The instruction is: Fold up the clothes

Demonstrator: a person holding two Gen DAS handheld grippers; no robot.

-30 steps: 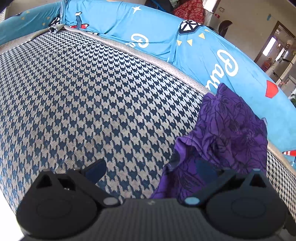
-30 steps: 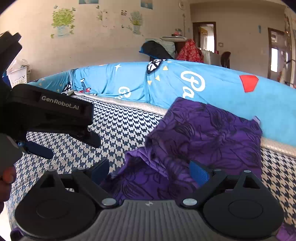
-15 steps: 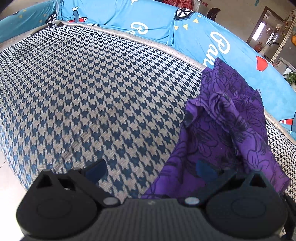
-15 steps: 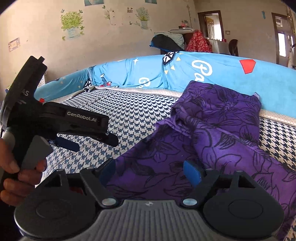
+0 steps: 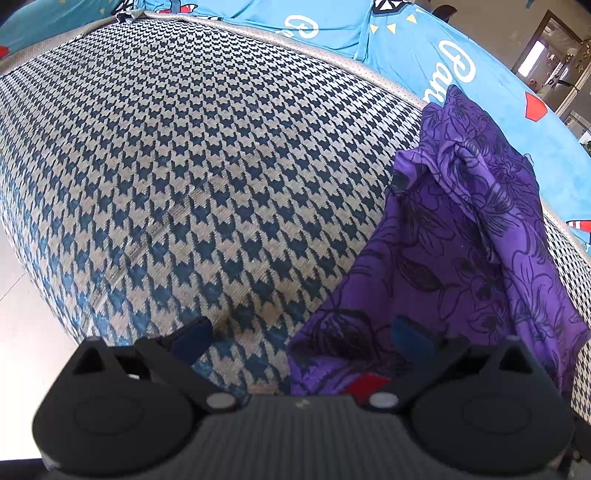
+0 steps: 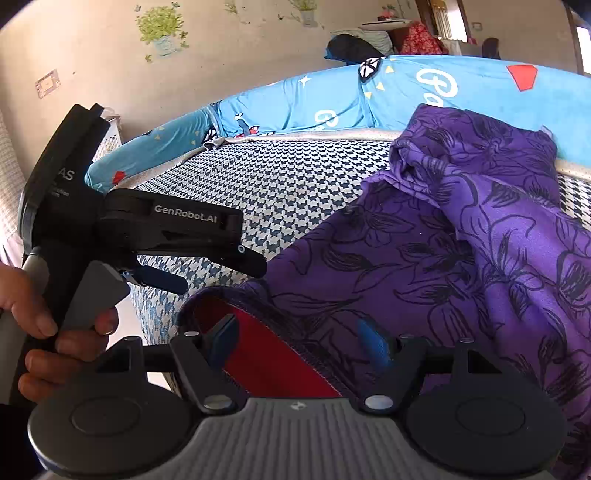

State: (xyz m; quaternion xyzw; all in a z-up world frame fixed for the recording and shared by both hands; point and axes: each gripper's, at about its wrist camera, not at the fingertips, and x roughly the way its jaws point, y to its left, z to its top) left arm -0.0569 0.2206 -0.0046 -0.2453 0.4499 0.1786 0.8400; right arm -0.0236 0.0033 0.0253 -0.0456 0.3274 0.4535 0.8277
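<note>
Purple garment point(image 5: 461, 236), thin floral-print fabric with black line flowers, is crumpled on the right of a houndstooth-woven mattress point(image 5: 192, 155), its far end draped against a smooth blue printed cover point(image 5: 332, 33). A stitched hem with red lining point(image 6: 258, 347) is seen at the near edge. Left tongs point(image 5: 299, 336) are spread wide; the right pad sits over the cloth, nothing gripped. Right tongs point(image 6: 299, 341) are closing with the hem between the pads, not yet pinched. A hand point(image 6: 55, 332) holds the left tool.
</note>
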